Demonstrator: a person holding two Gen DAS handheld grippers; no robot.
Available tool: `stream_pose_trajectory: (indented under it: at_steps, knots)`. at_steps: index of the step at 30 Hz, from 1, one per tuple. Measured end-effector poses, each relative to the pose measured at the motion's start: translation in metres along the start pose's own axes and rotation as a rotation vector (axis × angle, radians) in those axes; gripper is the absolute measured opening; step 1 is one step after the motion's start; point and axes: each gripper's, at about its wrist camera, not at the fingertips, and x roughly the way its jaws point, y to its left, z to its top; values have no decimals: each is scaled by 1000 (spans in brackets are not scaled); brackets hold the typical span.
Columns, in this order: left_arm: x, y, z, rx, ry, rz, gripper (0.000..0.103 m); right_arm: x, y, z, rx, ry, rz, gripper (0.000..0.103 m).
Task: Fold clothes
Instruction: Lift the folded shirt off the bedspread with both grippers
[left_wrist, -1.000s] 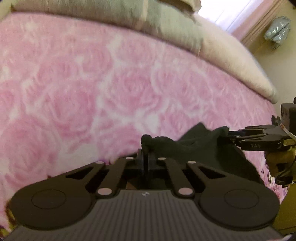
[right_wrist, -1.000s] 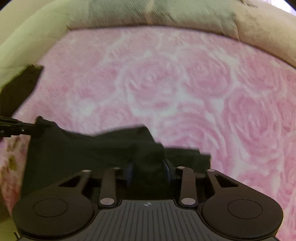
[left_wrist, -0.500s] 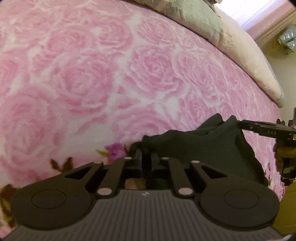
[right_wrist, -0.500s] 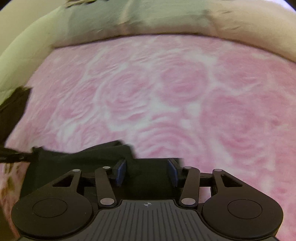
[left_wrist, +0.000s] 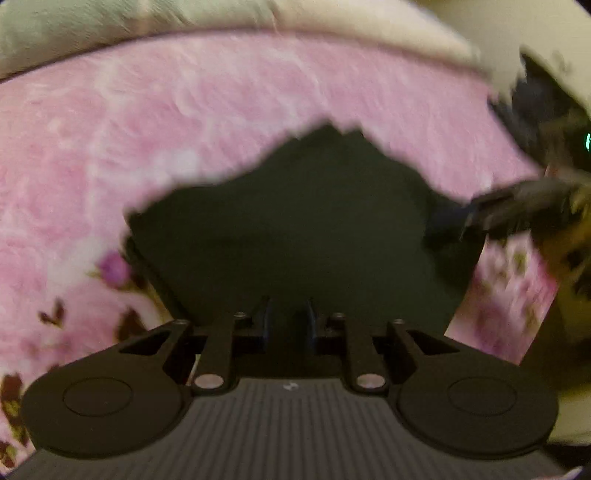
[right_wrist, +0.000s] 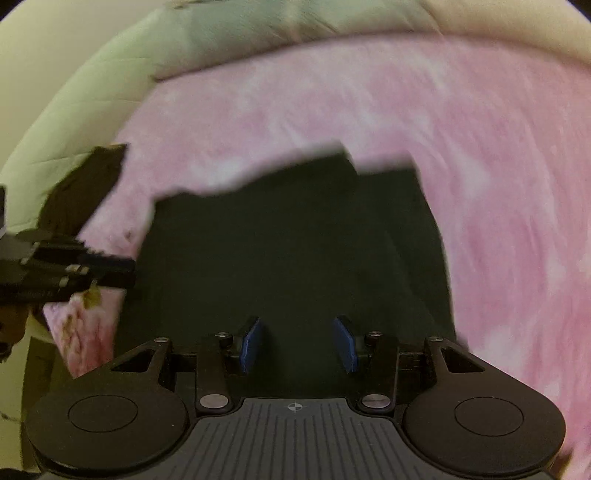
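Observation:
A black garment (left_wrist: 295, 229) lies spread on the pink rose blanket (left_wrist: 221, 110), filling the middle of both wrist views. My left gripper (left_wrist: 287, 321) hovers over its near edge with the blue pads a narrow gap apart, pinching no cloth. My right gripper (right_wrist: 297, 341) stands open over the same garment (right_wrist: 288, 251), pads wide apart and nothing between them. The right gripper (left_wrist: 476, 218) also shows blurred at the cloth's right edge in the left wrist view. The left gripper (right_wrist: 107, 269) shows at its left edge in the right wrist view.
A second dark garment (right_wrist: 85, 184) lies at the blanket's far left edge, and is blurred in the left wrist view (left_wrist: 532, 99). Pale green and cream bedding (right_wrist: 229, 40) runs along the back. The blanket (right_wrist: 480, 147) extends to the right.
Both grippers have let go of the black garment's corners and their jaws have parted. Both have drawn back, and the cloth now lies flat instead of bunched.

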Motion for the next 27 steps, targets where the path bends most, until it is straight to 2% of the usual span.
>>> stream_pose_trajectory:
  at_steps: [3,6,10,13,15,18,20,22,23,24,25,27]
  knots:
    - [10,2,-8,-26,25,29,15,-12,-24,-13,42,-36,13,46]
    - [2,0,-8,10,44,86,12,-27,-14,-14,-70,-29,-31,47]
    - [-14,-15,-13,102,55,177,13,-48,5,-22,-209,-20,-137,47]
    - [-33,-31,-23,151,16,199,13,-59,12,-37,-290,-23,-108,47]
    - [-37,-44,-30,172,-1,209,13,-54,11,-47,-320,22,-76,47]
    - [-28,-61,-39,176,15,216,14,-38,-7,-53,-292,106,-163,47]
    - [-28,-74,-44,206,14,229,20,-45,-15,-52,-272,92,-196,47]
    - [-32,-89,-50,270,-1,249,48,-59,-9,-54,-324,61,-221,47]
    - [-33,-96,-54,320,-10,260,54,-63,-4,-58,-363,56,-238,48]
    - [-32,-104,-58,375,-17,271,63,-66,2,-62,-405,57,-256,63]
    - [-31,-111,-64,440,-20,283,66,-68,9,-69,-446,48,-276,85]
    - [-25,-125,-77,580,-23,312,67,-69,23,-85,-527,33,-302,86]
